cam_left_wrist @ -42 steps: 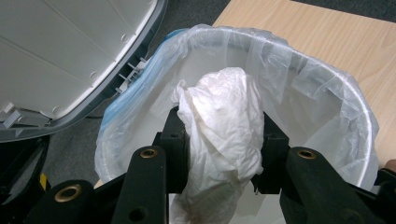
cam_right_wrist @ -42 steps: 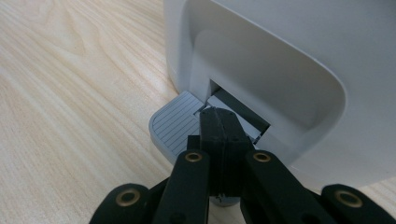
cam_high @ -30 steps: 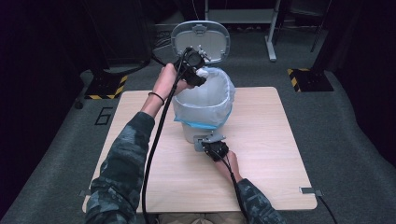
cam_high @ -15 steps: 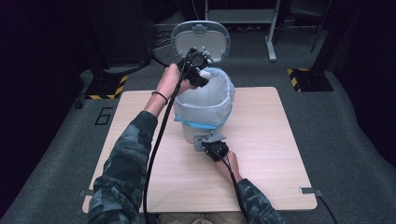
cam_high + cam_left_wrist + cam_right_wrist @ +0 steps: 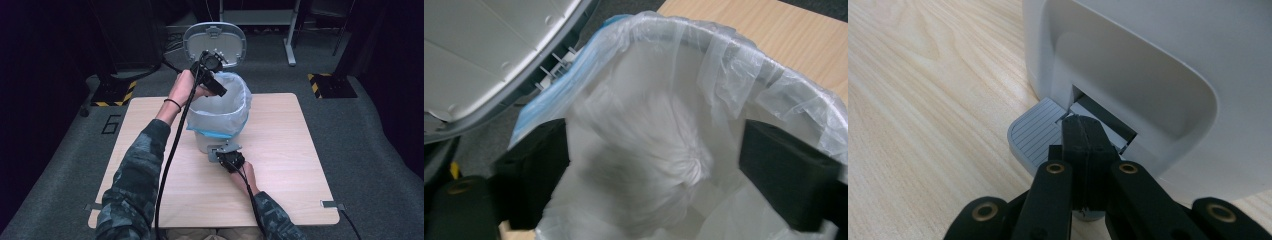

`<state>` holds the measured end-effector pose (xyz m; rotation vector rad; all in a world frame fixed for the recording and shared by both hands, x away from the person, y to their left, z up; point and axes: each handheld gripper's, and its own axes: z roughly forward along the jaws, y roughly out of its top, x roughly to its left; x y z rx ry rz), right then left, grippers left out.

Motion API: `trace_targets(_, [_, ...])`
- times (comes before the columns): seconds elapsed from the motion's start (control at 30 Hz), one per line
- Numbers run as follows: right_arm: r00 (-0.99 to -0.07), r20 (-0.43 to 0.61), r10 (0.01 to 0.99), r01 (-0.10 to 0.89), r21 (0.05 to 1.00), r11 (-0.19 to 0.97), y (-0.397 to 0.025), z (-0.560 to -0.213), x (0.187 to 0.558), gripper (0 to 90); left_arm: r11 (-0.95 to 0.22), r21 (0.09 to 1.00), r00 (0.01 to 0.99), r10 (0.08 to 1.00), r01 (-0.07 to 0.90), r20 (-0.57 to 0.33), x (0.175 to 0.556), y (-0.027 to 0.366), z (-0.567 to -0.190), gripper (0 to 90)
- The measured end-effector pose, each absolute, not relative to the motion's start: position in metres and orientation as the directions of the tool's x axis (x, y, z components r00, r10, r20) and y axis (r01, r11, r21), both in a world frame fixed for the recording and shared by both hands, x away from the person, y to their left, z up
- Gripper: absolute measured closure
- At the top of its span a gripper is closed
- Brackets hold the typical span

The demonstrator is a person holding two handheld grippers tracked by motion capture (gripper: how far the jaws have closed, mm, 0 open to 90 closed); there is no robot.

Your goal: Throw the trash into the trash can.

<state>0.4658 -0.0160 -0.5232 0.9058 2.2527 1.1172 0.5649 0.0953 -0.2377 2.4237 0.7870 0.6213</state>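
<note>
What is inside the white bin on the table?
A clear plastic liner bag, folded over the rim of the bin, with the left gripper over its mouth. The crumpled bag hides the bottom.

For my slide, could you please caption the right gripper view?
Right gripper, jaws shut, pressing the grey pedal at the white bin's base.

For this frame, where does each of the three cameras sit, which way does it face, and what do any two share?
High view: above the person's side, facing forward and down on the table; both forearms, left tongs over the pedal bin, right tongs at its base.
Left gripper view: on the left tongs, looking down into the bag liner; two black jaws apart.
Right gripper view: on the right tongs, low, facing the bin's pedal; jaws together, pressing it.
Shared: high and left views both show the liner and raised lid.
</note>
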Motion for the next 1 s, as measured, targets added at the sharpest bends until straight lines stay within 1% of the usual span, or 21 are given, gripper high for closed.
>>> trace_targets(0.03, [-0.677,-0.109,0.727,0.352,0.820,0.451,-0.016,-0.523,0.466,90.0,-0.700,0.592,0.729,0.634,0.399,0.258,0.565,0.097,-0.238,5.2])
trace_targets(0.17, [-0.675,-0.113,0.729,0.352,0.820,0.452,-0.016,-0.523,0.466,90.0,-0.677,0.622,0.735,0.638,0.393,0.230,0.560,0.106,-0.235,2.8])
trace_targets(0.37, [-0.676,-0.113,0.728,0.351,0.820,0.452,-0.017,-0.523,0.466,90.0,-0.664,0.642,0.735,0.640,0.383,0.223,0.550,0.118,-0.231,2.1])
trace_targets(0.47, [-0.675,-0.112,0.729,0.351,0.820,0.452,-0.017,-0.523,0.465,90.0,-0.665,0.651,0.733,0.637,0.367,0.238,0.542,0.125,-0.231,2.1])
trace_targets(0.5, [-0.675,-0.112,0.729,0.351,0.820,0.452,-0.017,-0.523,0.465,90.0,-0.665,0.653,0.729,0.638,0.361,0.247,0.539,0.128,-0.232,2.1])
trace_targets(0.7, [-0.676,-0.113,0.728,0.351,0.820,0.452,-0.017,-0.523,0.466,90.0,-0.648,0.669,0.725,0.648,0.363,0.234,0.528,0.146,-0.237,2.4])
trace_targets(1.0, [-0.674,-0.116,0.729,0.350,0.819,0.455,-0.017,-0.523,0.466,90.0,-0.633,0.689,0.722,0.653,0.354,0.228,0.511,0.172,-0.257,2.6])
